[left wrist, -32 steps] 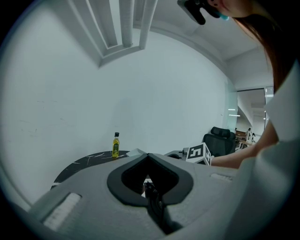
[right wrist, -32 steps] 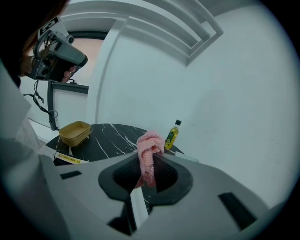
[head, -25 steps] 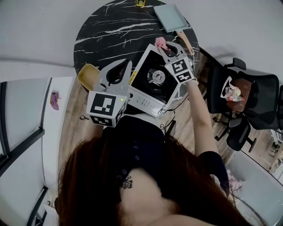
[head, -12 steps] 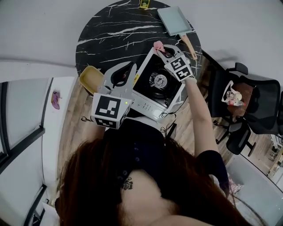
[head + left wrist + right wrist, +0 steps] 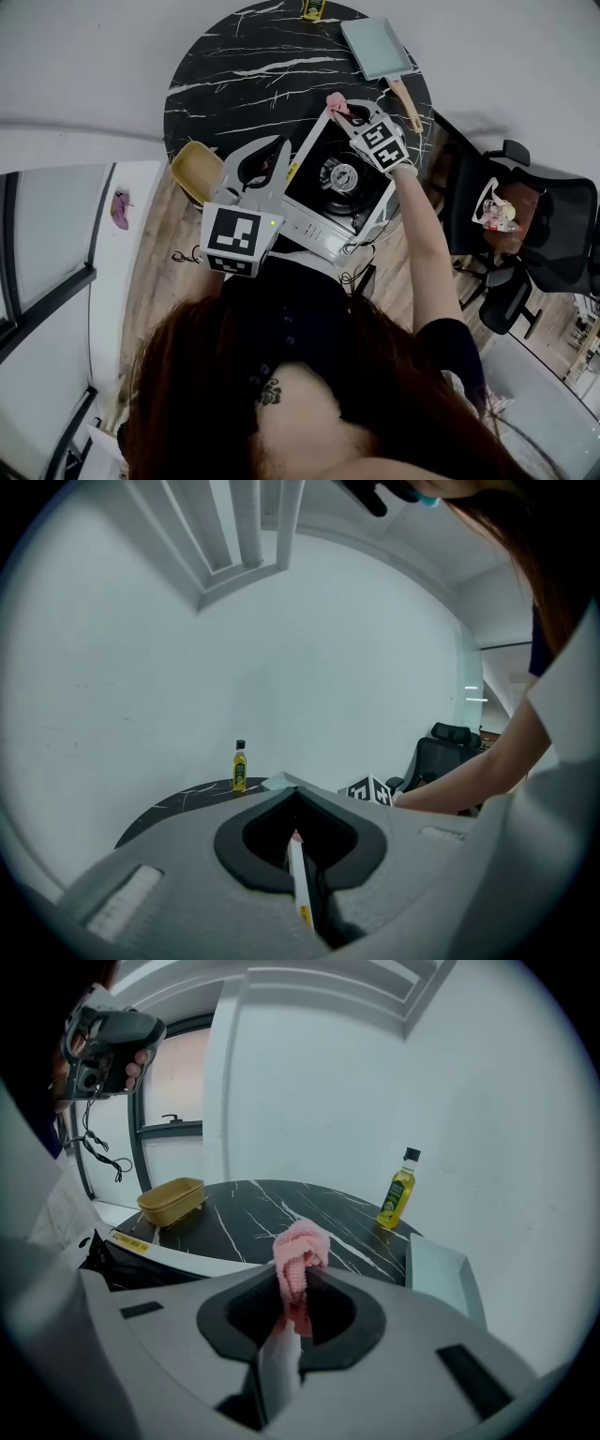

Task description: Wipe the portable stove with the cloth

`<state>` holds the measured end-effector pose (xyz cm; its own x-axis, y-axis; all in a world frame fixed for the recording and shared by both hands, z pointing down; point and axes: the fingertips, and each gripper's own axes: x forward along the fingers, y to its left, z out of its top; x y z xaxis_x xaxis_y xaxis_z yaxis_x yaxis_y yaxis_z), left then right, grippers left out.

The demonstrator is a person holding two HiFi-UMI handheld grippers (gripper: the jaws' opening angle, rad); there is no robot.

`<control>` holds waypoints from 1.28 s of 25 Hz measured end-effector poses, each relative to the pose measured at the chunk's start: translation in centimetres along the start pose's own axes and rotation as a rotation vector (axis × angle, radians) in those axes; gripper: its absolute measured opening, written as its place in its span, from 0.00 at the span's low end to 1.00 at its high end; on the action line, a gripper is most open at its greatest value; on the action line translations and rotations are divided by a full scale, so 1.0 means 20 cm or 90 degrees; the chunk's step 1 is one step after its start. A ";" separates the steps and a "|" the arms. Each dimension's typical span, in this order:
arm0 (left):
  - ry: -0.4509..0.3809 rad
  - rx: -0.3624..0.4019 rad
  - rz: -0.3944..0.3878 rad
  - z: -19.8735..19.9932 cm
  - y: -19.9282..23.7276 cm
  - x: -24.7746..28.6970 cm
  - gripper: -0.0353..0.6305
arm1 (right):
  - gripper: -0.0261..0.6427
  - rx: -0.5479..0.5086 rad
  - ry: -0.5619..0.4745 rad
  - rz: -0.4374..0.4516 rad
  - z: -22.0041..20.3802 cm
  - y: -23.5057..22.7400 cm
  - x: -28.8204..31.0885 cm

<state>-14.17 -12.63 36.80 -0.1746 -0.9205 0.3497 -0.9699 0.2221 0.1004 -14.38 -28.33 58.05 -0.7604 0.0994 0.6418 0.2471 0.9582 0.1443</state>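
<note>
Pink knitted cloth (image 5: 300, 1251) is clamped in my right claw (image 5: 349, 111), bunched up and sticking out past the tips, which are pressed together on it. That claw is at the far corner of the portable stove (image 5: 317, 195), with the cloth right at the stove's rim. The stove is at the near side of the black marbled tabletop (image 5: 234, 66), its silver front panel reaching past the tabletop's edge toward me; its round burner (image 5: 339, 174) shows in the middle of the black top.

My left claw (image 5: 279, 148) is clenched on the stove's left edge. Its own view shows a thin white strip with a yellow label caught between the closed jaws.

A yellow tub (image 5: 194, 167) stands just beside the stove's left side, near the tabletop's rim. At the far side lie a pale blue square pan (image 5: 373, 45) with a wooden handle and a small bottle of yellow oil (image 5: 398, 1190). Black office chairs (image 5: 548, 220) stand off to the right.
</note>
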 end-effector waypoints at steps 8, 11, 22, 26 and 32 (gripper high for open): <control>0.001 0.004 -0.022 0.02 -0.03 0.01 0.07 | 0.13 -0.011 0.013 0.020 -0.02 0.01 0.02; 0.004 0.009 -0.026 0.03 -0.04 0.02 0.07 | 0.13 -0.011 0.021 0.026 -0.04 0.00 0.02; 0.008 0.019 -0.039 0.04 -0.07 0.03 0.07 | 0.13 -0.022 0.031 0.035 -0.07 0.01 0.00; 0.006 0.022 -0.045 0.04 -0.08 0.04 0.07 | 0.13 -0.030 0.039 0.033 -0.08 0.01 0.00; 0.007 0.030 -0.056 0.04 -0.12 0.04 0.07 | 0.13 -0.028 0.042 0.036 -0.09 0.02 -0.02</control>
<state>-12.17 -14.10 36.03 -0.0868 -0.9321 0.3516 -0.9884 0.1247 0.0867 -12.85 -28.56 59.19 -0.7036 0.1345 0.6977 0.3158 0.9388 0.1375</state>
